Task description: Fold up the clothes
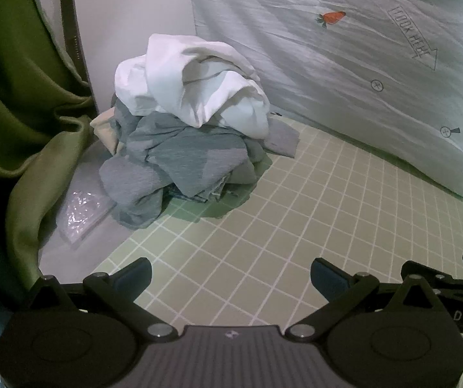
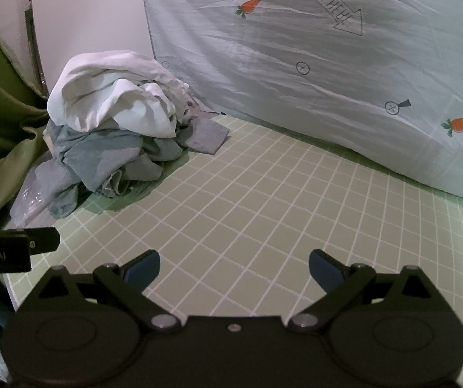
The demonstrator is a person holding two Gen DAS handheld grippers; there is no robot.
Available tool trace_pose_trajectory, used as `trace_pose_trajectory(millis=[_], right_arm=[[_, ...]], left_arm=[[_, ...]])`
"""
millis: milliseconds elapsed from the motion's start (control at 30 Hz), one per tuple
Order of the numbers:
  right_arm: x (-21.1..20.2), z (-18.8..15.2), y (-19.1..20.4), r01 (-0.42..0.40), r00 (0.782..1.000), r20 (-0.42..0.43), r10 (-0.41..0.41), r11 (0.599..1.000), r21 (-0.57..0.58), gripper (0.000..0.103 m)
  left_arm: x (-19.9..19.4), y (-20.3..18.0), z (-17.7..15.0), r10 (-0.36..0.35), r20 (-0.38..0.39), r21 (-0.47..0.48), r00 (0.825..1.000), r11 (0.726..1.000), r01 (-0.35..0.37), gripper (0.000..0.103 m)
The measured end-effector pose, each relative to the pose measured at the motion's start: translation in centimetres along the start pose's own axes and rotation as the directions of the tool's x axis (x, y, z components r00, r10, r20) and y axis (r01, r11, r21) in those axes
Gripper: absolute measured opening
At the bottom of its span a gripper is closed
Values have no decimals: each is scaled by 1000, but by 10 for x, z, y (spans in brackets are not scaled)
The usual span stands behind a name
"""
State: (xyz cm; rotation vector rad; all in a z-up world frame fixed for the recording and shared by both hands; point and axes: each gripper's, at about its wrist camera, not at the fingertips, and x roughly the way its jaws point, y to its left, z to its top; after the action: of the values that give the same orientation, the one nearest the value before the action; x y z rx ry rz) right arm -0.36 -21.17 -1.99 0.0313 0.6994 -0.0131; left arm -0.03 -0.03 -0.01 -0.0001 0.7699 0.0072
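A heap of crumpled clothes lies at the far left corner of a green gridded mat (image 1: 296, 213) (image 2: 263, 194). A white garment (image 1: 195, 93) (image 2: 111, 97) tops the heap, over grey-blue garments (image 1: 179, 161) (image 2: 102, 158). A flat grey piece (image 1: 283, 139) (image 2: 207, 135) sticks out at the heap's right. My left gripper (image 1: 231, 273) hovers over the mat's near part, well short of the heap, open and empty. My right gripper (image 2: 234, 266) is open too, nothing between its fingers, with the heap far off to its upper left. The left gripper's body (image 2: 11, 249) shows at the left edge of the right wrist view.
A pale sheet with carrot prints and a "LOOK HERE" arrow (image 1: 360, 58) (image 2: 328, 48) rises behind the mat. A green curtain (image 1: 21, 113) (image 2: 2, 106) hangs at left. A clear plastic bag (image 1: 82, 213) lies left of the heap. A white panel (image 1: 128, 26) stands behind it.
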Motion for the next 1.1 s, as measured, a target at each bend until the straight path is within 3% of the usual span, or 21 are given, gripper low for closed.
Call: trace_pose_trajectory(millis=[1100], right_arm=[[-3,-4,0,-8,1000,-7,8,1000,8,98]], left_arm=[[-1,0,0,3,-8,3,1000,1000,-3,103]])
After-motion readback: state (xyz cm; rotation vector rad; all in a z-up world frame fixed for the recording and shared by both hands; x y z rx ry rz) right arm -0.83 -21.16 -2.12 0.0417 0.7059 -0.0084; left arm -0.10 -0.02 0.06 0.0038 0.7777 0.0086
